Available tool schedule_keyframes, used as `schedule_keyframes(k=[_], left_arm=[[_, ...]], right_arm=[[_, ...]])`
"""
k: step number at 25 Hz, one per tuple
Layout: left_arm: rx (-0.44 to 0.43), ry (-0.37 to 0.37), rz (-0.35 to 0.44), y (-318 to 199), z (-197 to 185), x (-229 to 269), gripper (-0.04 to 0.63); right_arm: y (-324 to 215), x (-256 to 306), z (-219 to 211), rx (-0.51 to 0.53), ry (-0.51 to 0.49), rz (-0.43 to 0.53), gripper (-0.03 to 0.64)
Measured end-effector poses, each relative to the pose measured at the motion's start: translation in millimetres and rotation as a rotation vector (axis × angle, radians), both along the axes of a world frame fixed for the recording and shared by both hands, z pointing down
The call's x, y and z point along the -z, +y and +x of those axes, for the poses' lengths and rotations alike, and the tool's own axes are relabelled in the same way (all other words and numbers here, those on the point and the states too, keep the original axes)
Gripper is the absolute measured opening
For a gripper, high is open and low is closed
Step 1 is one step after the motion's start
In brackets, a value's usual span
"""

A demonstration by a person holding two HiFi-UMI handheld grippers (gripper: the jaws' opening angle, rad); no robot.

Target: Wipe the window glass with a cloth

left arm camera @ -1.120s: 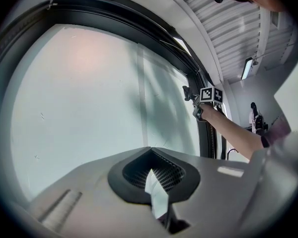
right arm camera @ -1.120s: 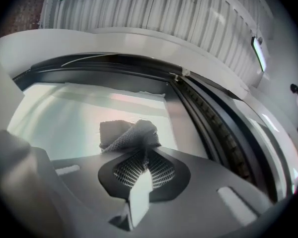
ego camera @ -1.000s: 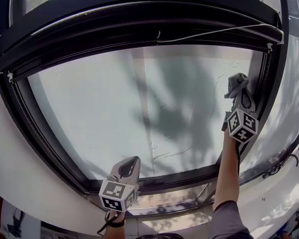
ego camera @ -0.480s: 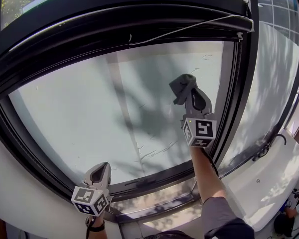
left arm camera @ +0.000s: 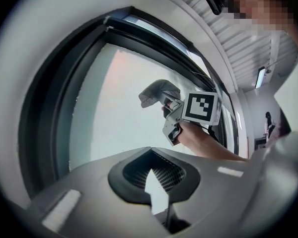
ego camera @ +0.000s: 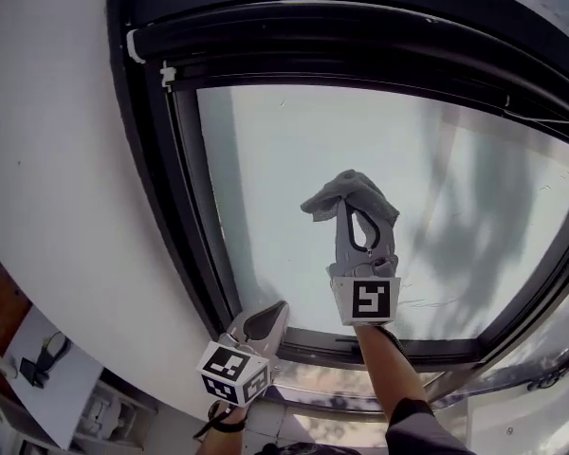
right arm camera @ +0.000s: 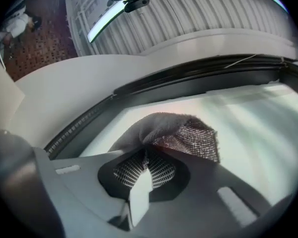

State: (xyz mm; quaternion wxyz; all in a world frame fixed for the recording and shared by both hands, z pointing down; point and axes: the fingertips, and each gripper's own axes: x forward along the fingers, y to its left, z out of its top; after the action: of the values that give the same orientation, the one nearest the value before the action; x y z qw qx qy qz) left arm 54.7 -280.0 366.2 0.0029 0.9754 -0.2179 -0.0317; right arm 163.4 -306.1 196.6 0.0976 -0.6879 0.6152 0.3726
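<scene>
Window glass [ego camera: 266, 150] fills the dark frame [ego camera: 185, 216]. No line shows between wiped and unwiped areas, so wiping looks mid-course with much possibly left. The right gripper [ego camera: 353, 218] clamps the grey cloth [ego camera: 346, 190] at the pane's lower middle. The left gripper [ego camera: 275, 309], jaws together and empty, hangs by the bottom rail.

The right gripper [ego camera: 358, 214] points upward at the end of an extended right forearm [ego camera: 393, 368], its jaws clamped on the cloth [ego camera: 346, 190]. The left gripper [ego camera: 267, 317] sits lower and to its left, jaws pressed together.
</scene>
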Motion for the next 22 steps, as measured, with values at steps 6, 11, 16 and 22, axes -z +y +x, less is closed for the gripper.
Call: schedule_keyframes(k=[6,11,16,22], left_arm=[[0.135,0.012,0.118,-29,-56,20,0.006],[0.206,0.061,0.166,-55,-110,54,0.006],[0.140,-0.035,0.299,-41,-99,78,0.006],[0.145,0.112,0.177,-33,-99,93,0.006]], right_arm=[[-70,-10,-105,0.093,0.058,-0.101,0.015],[-103,-19,-155,0.142,0.052,-0.148,0.015],[-127,-18,-168,0.162,0.019,-0.177,0.015],[-113,-22,-142,0.087,0.031,-0.186,0.015]])
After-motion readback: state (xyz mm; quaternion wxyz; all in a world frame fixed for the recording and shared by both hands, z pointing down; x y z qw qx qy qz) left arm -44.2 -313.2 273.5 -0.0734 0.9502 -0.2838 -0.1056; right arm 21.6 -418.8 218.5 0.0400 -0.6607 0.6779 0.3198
